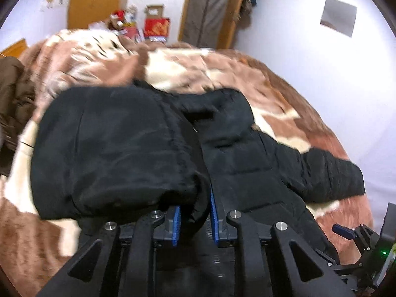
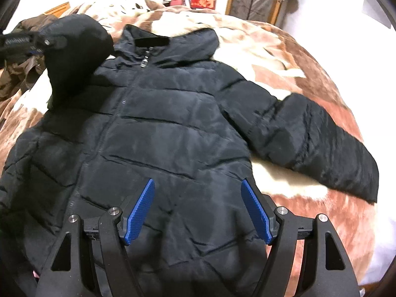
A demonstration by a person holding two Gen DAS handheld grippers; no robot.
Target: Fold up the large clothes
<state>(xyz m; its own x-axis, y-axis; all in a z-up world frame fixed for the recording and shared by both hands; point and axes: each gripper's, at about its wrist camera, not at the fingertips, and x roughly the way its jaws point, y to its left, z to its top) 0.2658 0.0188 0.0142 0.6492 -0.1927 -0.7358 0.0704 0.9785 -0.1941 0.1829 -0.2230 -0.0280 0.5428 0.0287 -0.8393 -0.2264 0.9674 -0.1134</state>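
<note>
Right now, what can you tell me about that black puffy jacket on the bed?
The black jacket is a quilted, padded coat of slightly shiny fabric, zipped to the collar, lying front-up on a brown and cream blanket. One sleeve stretches out flat onto the blanket. The other sleeve is lifted off the blanket, pinched by the left gripper. The right gripper hovers open above the lower front.

We are seeing a black quilted jacket [image 2: 173, 128] lying on a blanket [image 2: 292, 57] blotched in brown, rust and cream. We are noting bright blue ribbed pads [image 2: 139, 212] on the black right gripper [image 2: 198, 212] and the same 2 colours on the left gripper [image 1: 195, 222]. A red box [image 2: 204, 0] is showing orange print.
</note>
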